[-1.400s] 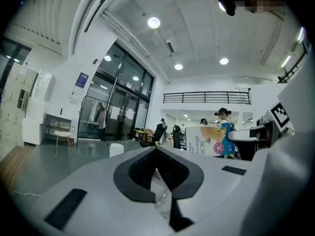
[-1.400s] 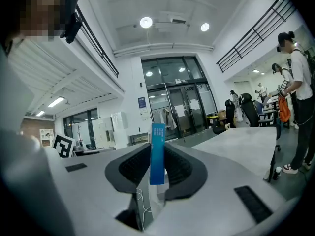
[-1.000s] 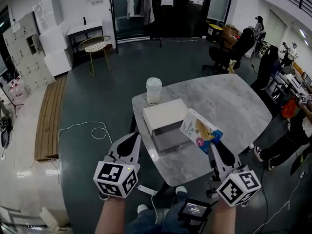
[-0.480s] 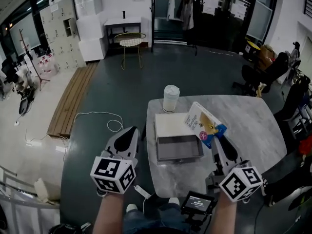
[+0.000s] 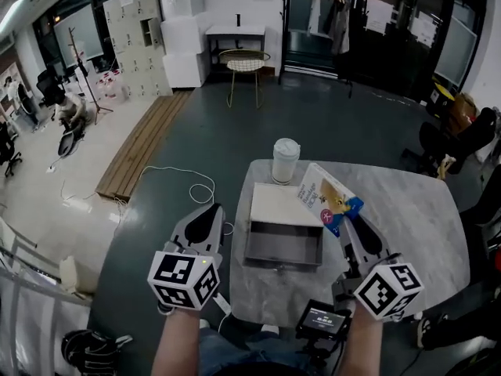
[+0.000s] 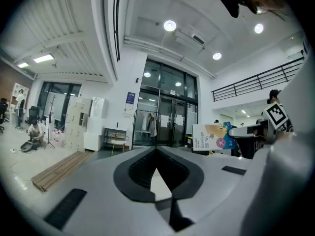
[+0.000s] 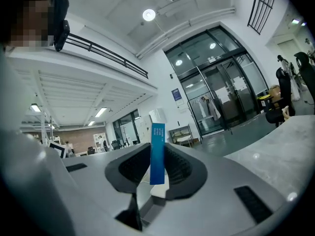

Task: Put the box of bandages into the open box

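Observation:
The box of bandages (image 5: 326, 197), white with a blue end, hangs tilted over the far right corner of the open grey box (image 5: 283, 246). My right gripper (image 5: 347, 215) is shut on its lower blue end. In the right gripper view the box's blue edge (image 7: 157, 154) stands upright between the jaws. The open box sits on the marble table (image 5: 407, 210) with its white lid (image 5: 275, 204) lying just behind it. My left gripper (image 5: 208, 212) hovers off the table's left edge, shut and holding nothing. The left gripper view shows the bandage box (image 6: 211, 137) to its right.
A lidded white cup (image 5: 286, 160) stands at the table's far edge behind the lid. A small screen device (image 5: 322, 319) sits at the person's waist. On the floor to the left lie a white cable (image 5: 196, 190) and wooden boards (image 5: 141, 143).
The head view has swung round, so the table now sits squarer in front. The right gripper still holds the bandage box raised beside the open box. The left gripper has barely shifted.

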`<state>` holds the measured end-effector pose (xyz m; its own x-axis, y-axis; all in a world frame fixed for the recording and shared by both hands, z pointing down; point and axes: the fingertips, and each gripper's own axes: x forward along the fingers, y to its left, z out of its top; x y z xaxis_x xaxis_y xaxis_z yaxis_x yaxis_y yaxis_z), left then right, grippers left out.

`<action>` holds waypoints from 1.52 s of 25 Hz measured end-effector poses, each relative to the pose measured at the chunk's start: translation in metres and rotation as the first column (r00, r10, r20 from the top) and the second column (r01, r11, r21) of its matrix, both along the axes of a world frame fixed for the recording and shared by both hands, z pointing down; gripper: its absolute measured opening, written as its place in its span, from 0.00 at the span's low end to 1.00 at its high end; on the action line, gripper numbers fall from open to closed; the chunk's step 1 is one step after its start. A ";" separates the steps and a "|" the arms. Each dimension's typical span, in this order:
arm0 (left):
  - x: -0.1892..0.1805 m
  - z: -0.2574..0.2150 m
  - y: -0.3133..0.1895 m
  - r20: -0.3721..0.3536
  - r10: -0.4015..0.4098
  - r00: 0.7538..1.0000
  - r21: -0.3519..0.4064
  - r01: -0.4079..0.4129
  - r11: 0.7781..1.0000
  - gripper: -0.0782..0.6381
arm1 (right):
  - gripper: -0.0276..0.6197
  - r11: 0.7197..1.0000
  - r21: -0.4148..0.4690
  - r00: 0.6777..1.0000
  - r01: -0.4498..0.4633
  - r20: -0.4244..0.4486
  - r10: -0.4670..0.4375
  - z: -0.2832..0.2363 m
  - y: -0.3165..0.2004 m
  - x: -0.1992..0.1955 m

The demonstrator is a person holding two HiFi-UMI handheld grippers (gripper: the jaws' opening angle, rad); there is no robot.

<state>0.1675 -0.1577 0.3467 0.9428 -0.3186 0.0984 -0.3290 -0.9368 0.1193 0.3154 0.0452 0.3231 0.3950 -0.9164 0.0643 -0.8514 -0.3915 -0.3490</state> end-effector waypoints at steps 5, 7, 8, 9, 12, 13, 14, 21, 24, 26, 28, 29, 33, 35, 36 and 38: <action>-0.009 0.011 0.002 0.017 -0.084 0.996 -0.012 0.084 0.996 0.12 | 0.20 0.997 -0.011 0.997 0.073 0.021 -0.073 0.012 -0.002 0.013; -0.013 0.013 0.001 0.030 -0.118 0.993 -0.021 0.119 0.993 0.12 | 0.20 0.995 -0.022 0.995 0.097 0.037 -0.096 0.017 -0.002 0.017; -0.015 0.015 0.001 0.037 -0.135 0.990 -0.025 0.136 0.990 0.12 | 0.19 0.994 -0.029 0.993 0.108 0.047 -0.107 0.020 -0.003 0.019; -0.018 0.018 0.000 0.045 -0.152 0.987 -0.030 0.153 0.988 0.12 | 0.19 0.992 -0.037 0.992 0.119 0.056 -0.117 0.023 -0.004 0.021; -0.029 0.030 -0.004 0.073 -0.199 0.977 -0.043 0.202 0.978 0.12 | 0.20 0.987 -0.051 0.986 0.150 0.078 -0.146 0.036 -0.007 0.024; -0.034 0.034 -0.006 0.082 -0.214 0.973 -0.048 0.218 0.975 0.12 | 0.20 0.986 -0.056 0.984 0.158 0.086 -0.153 0.041 -0.009 0.023; -0.038 0.038 -0.007 0.091 -0.228 0.969 -0.053 0.234 0.971 0.12 | 0.20 0.984 -0.063 0.983 0.166 0.096 -0.160 0.045 -0.011 0.023; -0.071 0.072 -0.019 0.164 -0.305 0.938 -0.088 0.322 0.943 0.12 | 0.20 0.967 -0.125 0.965 0.220 0.175 -0.197 0.086 -0.024 0.013; -0.083 0.084 -0.023 0.189 -0.326 0.926 -0.102 0.349 0.932 0.12 | 0.20 0.951 -0.174 0.952 0.256 0.215 -0.217 0.110 -0.033 0.005; -0.084 0.088 -0.024 0.196 -0.330 0.923 -0.104 0.354 0.930 0.12 | 0.20 0.937 -0.200 0.940 0.285 0.248 -0.233 0.125 -0.039 0.000; -0.083 0.088 -0.025 0.198 -0.329 0.923 -0.102 0.353 0.930 0.12 | 0.20 0.921 -0.223 0.926 0.319 0.279 -0.253 0.136 -0.045 -0.005; -0.081 0.088 -0.025 0.198 -0.329 0.924 -0.101 0.353 0.930 0.12 | 0.20 0.912 -0.235 0.919 0.336 0.292 -0.263 0.141 -0.048 -0.007; -0.079 0.086 -0.029 0.199 -0.334 0.922 -0.100 0.358 0.928 0.12 | 0.20 0.869 -0.302 0.892 0.392 0.355 -0.278 0.164 -0.057 -0.013; -0.080 0.088 -0.032 0.203 -0.340 0.918 -0.103 0.366 0.925 0.12 | 0.20 0.845 -0.348 0.880 0.406 0.400 -0.257 0.180 -0.058 -0.014; -0.081 0.089 -0.034 0.204 -0.345 0.916 -0.104 0.371 0.923 0.12 | 0.20 0.834 -0.367 0.873 0.412 0.423 -0.245 0.188 -0.059 -0.014; -0.080 0.089 -0.037 0.204 -0.355 0.912 -0.104 0.381 0.919 0.12 | 0.20 0.817 -0.392 0.859 0.422 0.462 -0.222 0.201 -0.059 -0.011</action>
<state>0.0875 -0.1951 0.4361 0.7241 -0.6105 0.3210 -0.6748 -0.7233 0.1466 0.3043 -0.0140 0.5243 -0.0663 -0.8023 0.5932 -0.7951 -0.3167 -0.5172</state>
